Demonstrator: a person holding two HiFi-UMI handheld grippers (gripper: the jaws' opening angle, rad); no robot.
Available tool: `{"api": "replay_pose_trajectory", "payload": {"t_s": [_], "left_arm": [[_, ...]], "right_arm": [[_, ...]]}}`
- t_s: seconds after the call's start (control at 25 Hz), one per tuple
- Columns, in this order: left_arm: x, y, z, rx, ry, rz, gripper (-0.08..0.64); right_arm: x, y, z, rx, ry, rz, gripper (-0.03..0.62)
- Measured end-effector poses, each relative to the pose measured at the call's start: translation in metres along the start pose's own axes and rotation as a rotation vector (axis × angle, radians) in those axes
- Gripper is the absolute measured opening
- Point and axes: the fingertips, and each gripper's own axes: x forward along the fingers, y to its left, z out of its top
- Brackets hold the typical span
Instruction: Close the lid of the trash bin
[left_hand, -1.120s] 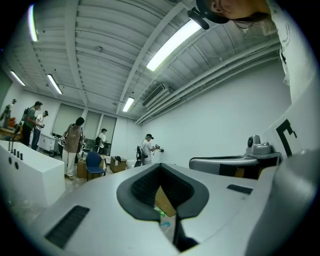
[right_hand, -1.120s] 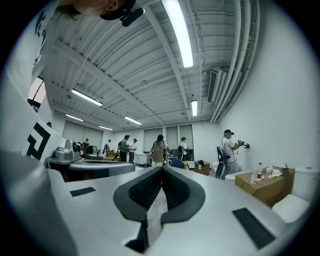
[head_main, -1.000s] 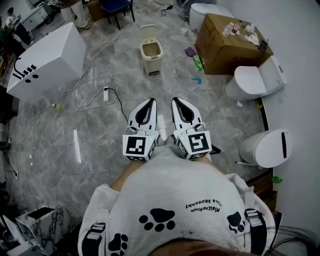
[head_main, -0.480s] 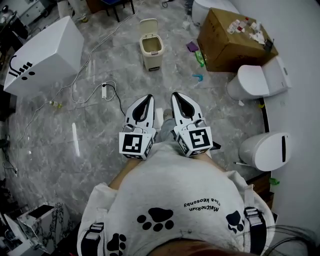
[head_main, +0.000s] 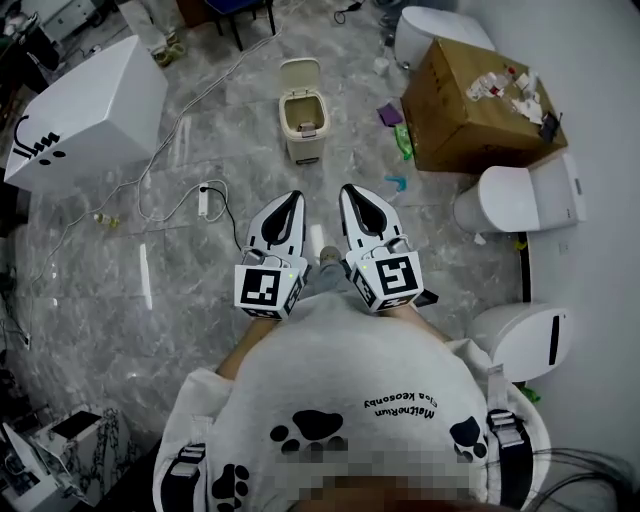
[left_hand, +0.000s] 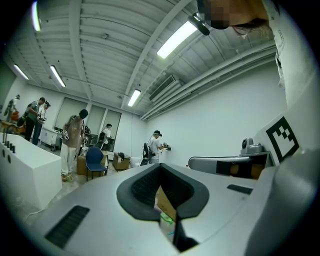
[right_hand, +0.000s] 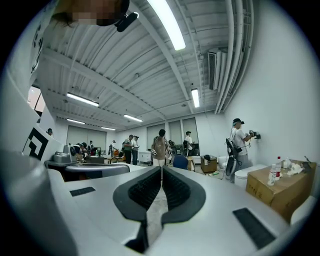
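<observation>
- The left gripper (head_main: 291, 199) is held level in front of the person's shirt (head_main: 350, 365). Its jaws are pressed together with nothing between them.
- The right gripper (head_main: 351, 192) lies just beside it and parallel, its jaws likewise closed and empty.
- The bin (head_main: 303, 122) stands on the grey floor (head_main: 200, 300) ahead of both grippers, well apart from them and roughly in line with the left one.
- Its lid (head_main: 298, 74) stands up at the back, so the bin is open and shows a pale inside.
- A cardboard box (head_main: 465, 115) sits to the right of the bin, with small items scattered on top.
- One toilet (head_main: 520, 198) stands beside that box and a second (head_main: 520, 338) nearer the person, both along the right wall (head_main: 610, 150).
- A white box (head_main: 95, 105) stands left of the bin. A cable (head_main: 172, 148) and power strip (head_main: 203, 200) lie on the floor between them.
- In the gripper views, people (right_hand: 160, 145) stand at the far end of the room.
</observation>
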Motion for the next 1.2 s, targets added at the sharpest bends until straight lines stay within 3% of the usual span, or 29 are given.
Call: {"api": "replay_pose_trajectory", "payload": {"t_s": [0.44,0.8,1.2], "left_arm": [[0.129,0.021,0.008,0.003,0.000,0.086,0.020],[0.160,0.047,0.003,-0.012,0.028,0.127,0.020],[0.213,0.084,-0.004,-0.021,0.033,0.097,0.020]], "right_arm": [[0.091,-0.108,0.009,0.028,0.014,0.077,0.032],[0.125,-0.128,0.001,0.057,0.039,0.097,0.032],[0.176,-0.159,-0.002,0.053,0.029,0.050,0.032]]}}
